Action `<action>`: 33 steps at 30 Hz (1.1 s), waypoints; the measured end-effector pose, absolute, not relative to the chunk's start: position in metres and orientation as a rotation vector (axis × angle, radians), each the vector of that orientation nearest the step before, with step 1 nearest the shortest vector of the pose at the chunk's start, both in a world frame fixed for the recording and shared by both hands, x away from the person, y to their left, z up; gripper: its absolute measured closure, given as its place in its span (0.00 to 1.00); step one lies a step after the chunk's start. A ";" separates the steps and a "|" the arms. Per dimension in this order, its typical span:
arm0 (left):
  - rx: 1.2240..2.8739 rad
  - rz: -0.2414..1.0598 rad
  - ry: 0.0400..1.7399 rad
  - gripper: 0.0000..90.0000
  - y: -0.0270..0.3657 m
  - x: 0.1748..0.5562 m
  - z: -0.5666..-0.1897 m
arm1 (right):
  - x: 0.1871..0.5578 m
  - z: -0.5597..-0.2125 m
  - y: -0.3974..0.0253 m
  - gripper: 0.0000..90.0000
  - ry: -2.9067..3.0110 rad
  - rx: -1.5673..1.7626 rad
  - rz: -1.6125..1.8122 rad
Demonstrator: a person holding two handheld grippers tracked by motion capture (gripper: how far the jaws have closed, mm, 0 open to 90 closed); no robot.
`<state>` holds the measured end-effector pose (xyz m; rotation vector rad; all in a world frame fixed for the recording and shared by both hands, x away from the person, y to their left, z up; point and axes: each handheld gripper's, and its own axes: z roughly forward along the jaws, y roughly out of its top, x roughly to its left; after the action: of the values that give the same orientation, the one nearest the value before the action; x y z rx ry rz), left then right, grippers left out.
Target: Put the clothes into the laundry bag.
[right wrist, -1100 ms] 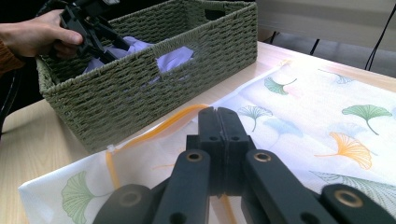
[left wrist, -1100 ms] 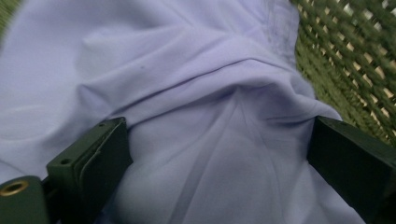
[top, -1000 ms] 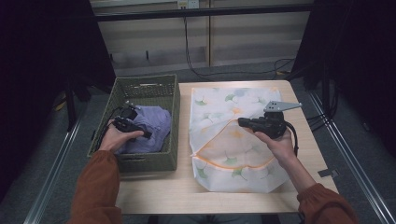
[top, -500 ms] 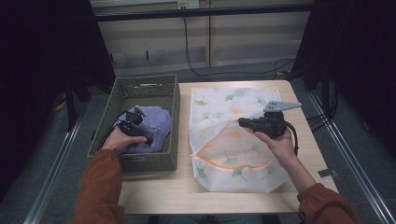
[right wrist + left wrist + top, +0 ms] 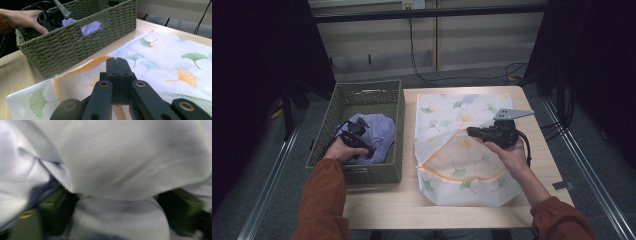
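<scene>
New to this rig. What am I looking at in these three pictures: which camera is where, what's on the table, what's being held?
There is no robot arm: a person holds a two-jaw gripper in each hand.

The high view looks down on the table from the person's side. The left gripper is down in a green woven basket, on a lavender cloth. The right gripper sits over a white mesh bag printed with ginkgo leaves, with an orange zip edge.

The left gripper view rides on that gripper; it is pressed into the blurred cloth, so I cannot tell how its jaws stand.

The right gripper view looks along its own black jaws, which stand closed together just above the bag; whether they pinch the fabric is hidden.
</scene>
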<state>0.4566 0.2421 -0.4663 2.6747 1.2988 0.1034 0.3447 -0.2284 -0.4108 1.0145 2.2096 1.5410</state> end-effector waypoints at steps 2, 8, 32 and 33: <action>2.660 0.096 1.305 0.39 0.241 0.456 -0.466 | 0.345 -0.411 -0.228 1.00 2.212 1.013 1.539; 2.644 0.112 1.297 0.73 0.242 0.455 -0.461 | 0.345 -0.412 -0.227 1.00 2.222 1.003 1.531; 2.450 0.111 1.273 0.91 0.252 0.454 -0.441 | 0.346 -0.413 -0.228 1.00 2.214 1.015 1.548; 2.431 0.129 1.276 0.91 0.253 0.453 -0.438 | 0.346 -0.412 -0.228 1.00 2.214 1.014 1.547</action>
<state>0.4531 0.2532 -0.4381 2.4308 1.2763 0.1286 0.3462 -0.2279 -0.4125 1.0142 2.2140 1.5473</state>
